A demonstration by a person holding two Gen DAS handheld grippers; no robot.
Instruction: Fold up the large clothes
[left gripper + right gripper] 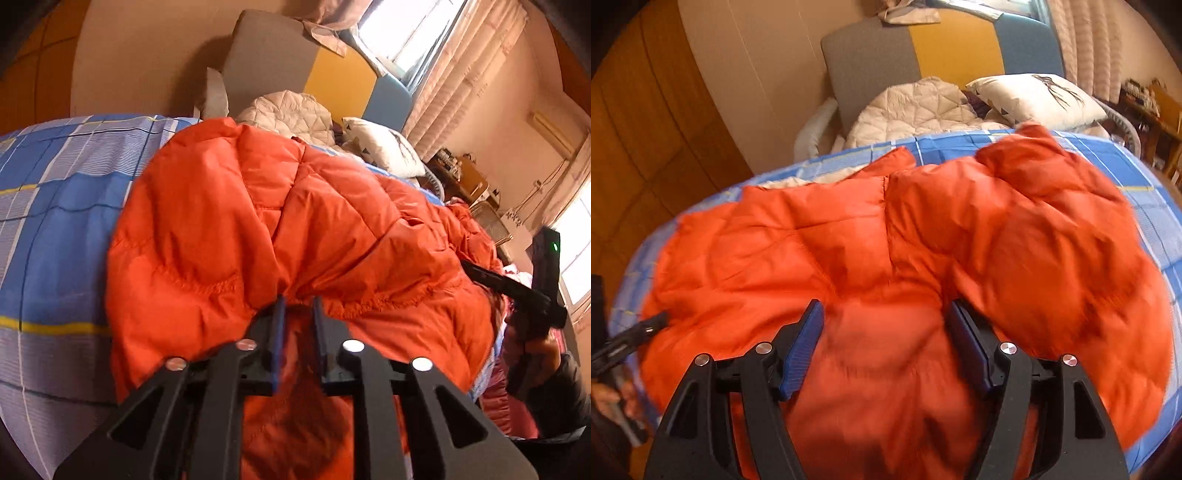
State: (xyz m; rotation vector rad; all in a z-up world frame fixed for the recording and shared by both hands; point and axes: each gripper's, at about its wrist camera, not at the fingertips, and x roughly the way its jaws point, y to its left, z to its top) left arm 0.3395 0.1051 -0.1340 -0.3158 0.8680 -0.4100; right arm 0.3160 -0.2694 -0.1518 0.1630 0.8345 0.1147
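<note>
Orange quilted down jacket (pixel 886 251) lies spread across a bed covered with a blue plaid sheet (pixel 55 221), its bulk crumpled and puffed, one edge hanging over the near side of the bed.

Left claw (pixel 299 301): jaws drawn close together, a gathered fold of the jacket's elasticated hem bunched at the tips. A narrow gap shows between the blue pads (pixel 279 332) lower down; at the tips the fabric appears pinched. The jacket extends forward and to both sides of this claw, with more fabric below it.

Right claw (pixel 886 306): jaws spread wide, directly over the jacket's near portion. Orange fabric fills the space between the fingers, but neither pad visibly presses on it. This view is motion-blurred, so contact is uncertain.

In the right wrist view the left claw's tip enters at the left edge, touching the jacket's near-left border. In the left wrist view the right claw (pixel 469 267) shows at the right, a hand (pixel 543 350) gripping its handle.

Beyond the jacket: a white quilted garment (pixel 908 107), a patterned pillow (pixel 1034 98), a grey, yellow and blue headboard (pixel 945 44).
</note>
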